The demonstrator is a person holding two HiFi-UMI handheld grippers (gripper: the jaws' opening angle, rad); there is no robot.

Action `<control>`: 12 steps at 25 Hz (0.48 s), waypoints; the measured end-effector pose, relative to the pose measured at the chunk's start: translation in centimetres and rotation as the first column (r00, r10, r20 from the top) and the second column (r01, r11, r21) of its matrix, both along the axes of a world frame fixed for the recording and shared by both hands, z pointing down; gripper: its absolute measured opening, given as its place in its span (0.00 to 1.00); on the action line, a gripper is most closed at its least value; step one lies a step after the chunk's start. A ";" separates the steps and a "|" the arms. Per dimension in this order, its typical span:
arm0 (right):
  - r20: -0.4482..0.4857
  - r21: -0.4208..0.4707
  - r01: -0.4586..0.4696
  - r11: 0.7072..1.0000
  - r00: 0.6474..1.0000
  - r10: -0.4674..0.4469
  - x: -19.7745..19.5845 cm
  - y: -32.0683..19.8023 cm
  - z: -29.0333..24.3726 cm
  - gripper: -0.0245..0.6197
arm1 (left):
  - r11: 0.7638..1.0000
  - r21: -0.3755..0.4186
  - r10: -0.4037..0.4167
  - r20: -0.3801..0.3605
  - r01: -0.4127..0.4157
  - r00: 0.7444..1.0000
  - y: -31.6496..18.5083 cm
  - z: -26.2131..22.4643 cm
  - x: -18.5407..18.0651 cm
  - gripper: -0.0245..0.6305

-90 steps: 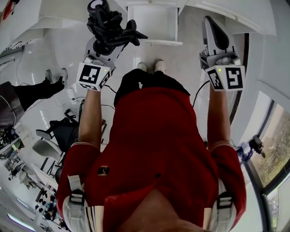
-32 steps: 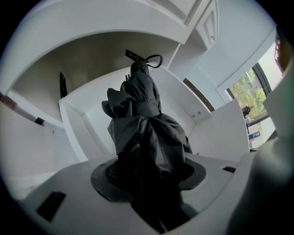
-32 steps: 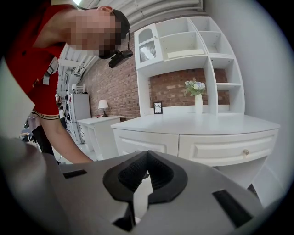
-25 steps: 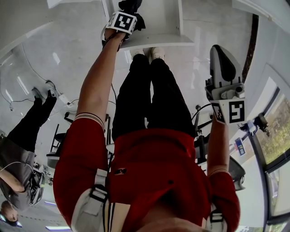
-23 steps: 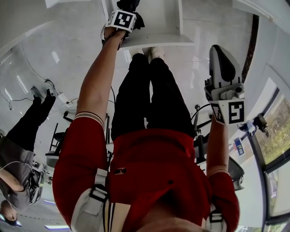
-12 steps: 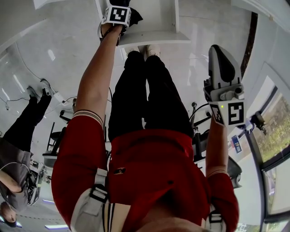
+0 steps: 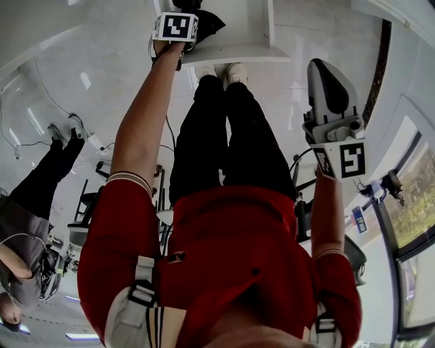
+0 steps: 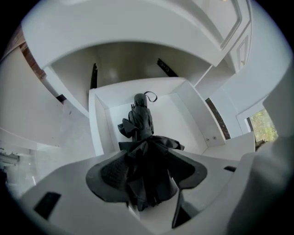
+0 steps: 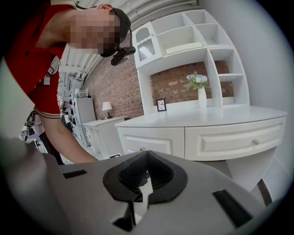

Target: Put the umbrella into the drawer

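The black folded umbrella (image 8: 141, 123) lies in the open white drawer (image 8: 100, 131), its handle end pointing to the back wall. My left gripper (image 8: 149, 167) points steeply down over it. Its jaws stand wide, and loose black cloth hangs between the pads (image 8: 111, 173), which do not squeeze it. In the head view the left gripper (image 7: 185, 8) reaches into the drawer (image 7: 238, 53) at the top, with the umbrella (image 7: 206, 22) beside its marker cube. My right gripper (image 7: 321, 68) hangs at the right, away from the drawer. In the right gripper view the right gripper (image 9: 146, 159) is shut and empty.
A white dresser (image 9: 220, 137) with closed drawers and shelves holding a vase (image 9: 202, 97) stands ahead of the right gripper. Another person (image 7: 37, 177) stands at the left on the white floor. A window (image 7: 408, 197) is at the right.
Since the earliest frame the left gripper carried the umbrella from in front of the body into the drawer. Over the last second it shifted slightly at the drawer. The right gripper barely moved.
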State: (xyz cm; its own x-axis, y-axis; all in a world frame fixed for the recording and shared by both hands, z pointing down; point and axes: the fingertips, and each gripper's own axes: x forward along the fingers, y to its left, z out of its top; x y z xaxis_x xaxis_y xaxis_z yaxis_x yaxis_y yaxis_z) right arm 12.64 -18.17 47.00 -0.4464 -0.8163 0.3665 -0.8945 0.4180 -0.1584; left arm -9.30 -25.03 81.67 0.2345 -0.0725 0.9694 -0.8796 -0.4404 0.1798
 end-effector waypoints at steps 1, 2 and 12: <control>0.020 0.009 0.001 1.000 1.000 -0.002 -0.4 -0.2 -0.3 0.04 | 1.000 0.021 0.005 -0.009 -0.004 1.000 -0.3 -1.2 0.0 0.43; 0.036 0.016 0.003 1.000 0.999 -0.004 -0.8 -0.3 -0.6 0.04 | 0.999 0.043 0.008 -0.022 -0.007 1.000 -0.5 -2.4 0.1 0.43; 0.055 0.057 0.026 0.998 0.998 -0.029 -2.7 -1.4 -4.2 0.04 | 0.941 0.337 0.074 -0.253 0.016 0.965 -1.5 -17.9 2.2 0.41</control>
